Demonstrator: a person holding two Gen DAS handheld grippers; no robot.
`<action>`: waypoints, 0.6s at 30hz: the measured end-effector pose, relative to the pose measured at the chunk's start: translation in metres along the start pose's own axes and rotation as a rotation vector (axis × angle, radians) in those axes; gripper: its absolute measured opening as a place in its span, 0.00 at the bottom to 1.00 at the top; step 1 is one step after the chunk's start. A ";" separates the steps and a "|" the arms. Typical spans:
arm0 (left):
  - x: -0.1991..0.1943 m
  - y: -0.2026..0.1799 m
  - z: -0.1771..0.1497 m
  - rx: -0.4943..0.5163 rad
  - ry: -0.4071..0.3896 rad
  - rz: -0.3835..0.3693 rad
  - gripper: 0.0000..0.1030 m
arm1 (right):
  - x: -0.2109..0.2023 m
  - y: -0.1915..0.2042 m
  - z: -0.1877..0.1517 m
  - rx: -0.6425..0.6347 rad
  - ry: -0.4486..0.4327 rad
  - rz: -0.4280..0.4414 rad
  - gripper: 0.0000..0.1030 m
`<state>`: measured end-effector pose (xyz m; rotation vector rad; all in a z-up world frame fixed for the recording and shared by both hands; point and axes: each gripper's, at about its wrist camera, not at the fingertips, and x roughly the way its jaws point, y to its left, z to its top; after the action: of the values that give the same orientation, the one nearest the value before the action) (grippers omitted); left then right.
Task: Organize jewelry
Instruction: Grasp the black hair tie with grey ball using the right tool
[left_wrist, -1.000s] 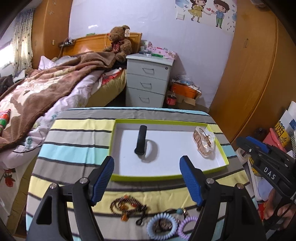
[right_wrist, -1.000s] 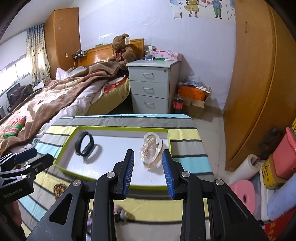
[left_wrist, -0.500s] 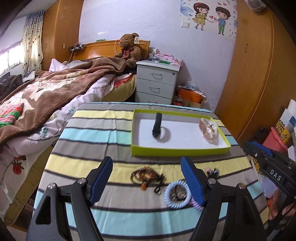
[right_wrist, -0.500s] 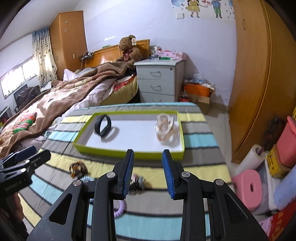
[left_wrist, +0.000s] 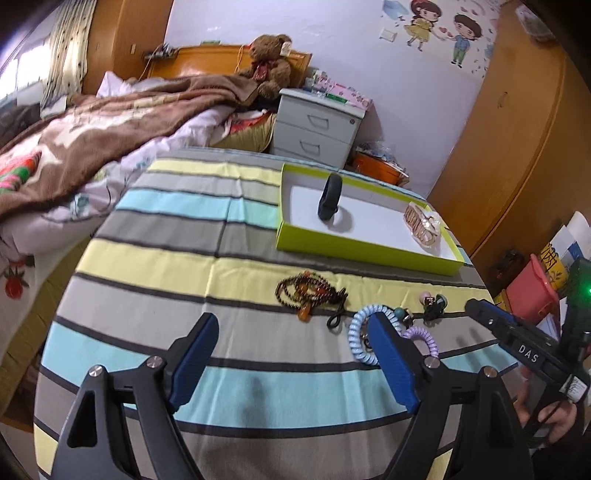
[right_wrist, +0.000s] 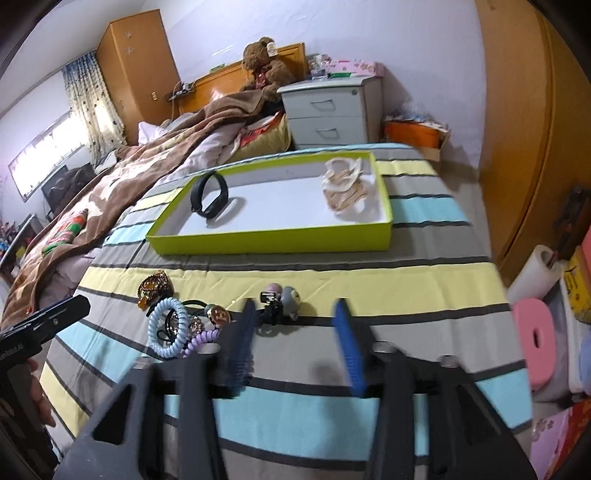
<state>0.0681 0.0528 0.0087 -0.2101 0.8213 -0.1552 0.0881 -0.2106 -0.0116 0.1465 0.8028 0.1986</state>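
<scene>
**A:** Hovering over the striped table (left_wrist: 177, 236) now, both tongs spread and empty. The left tongs (left_wrist: 291, 365) have just been opening, nothing between the blue pads. The right tongs (right_wrist: 295, 347) have just been opening too, and they gape above bare cloth, with the small charm clip (right_wrist: 275, 301) just beyond their tips.

**B:** And the jewelry?

**A:** Split in two lots. Inside the green tray (right_wrist: 273, 242) a black band (right_wrist: 208, 195) stands on edge at one end and a pale gold bracelet (right_wrist: 345, 188) lies at the other. The rest waits loose on the table near the tongs: brown bead strand (left_wrist: 308, 291), pale blue coil band (right_wrist: 168, 326), purple coil band (right_wrist: 201, 341), a gold-faced charm (right_wrist: 218, 314), all bunched together and touching.

**B:** So what worries you?

**A:** That bunch. I'd judge the coils and cords are tangled, so pinching one could drag its neighbours along and spill them short of the tray. The bead strand is limp; grabbed at one loop it may slide out or trail over the tray wall.

**B:** And the two tongs together?

**A:** They're near each other, both aimed at the same heap. If both dive in, the tips could knock, or tug one piece from opposite sides.

**B:** The cloth?

**A:** Soft and creased. Pads closing low might snag it and shift everything.
</scene>
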 end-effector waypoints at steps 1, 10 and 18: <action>0.002 0.002 -0.001 -0.010 0.006 -0.004 0.82 | 0.006 0.001 0.000 -0.002 0.021 0.008 0.52; 0.008 0.007 0.000 -0.025 0.020 0.012 0.83 | 0.035 0.015 0.008 -0.043 0.082 -0.022 0.52; 0.011 0.014 0.002 -0.038 0.033 0.030 0.83 | 0.052 0.018 0.008 -0.057 0.113 -0.073 0.52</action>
<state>0.0780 0.0641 -0.0014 -0.2311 0.8599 -0.1150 0.1271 -0.1813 -0.0381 0.0524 0.9124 0.1619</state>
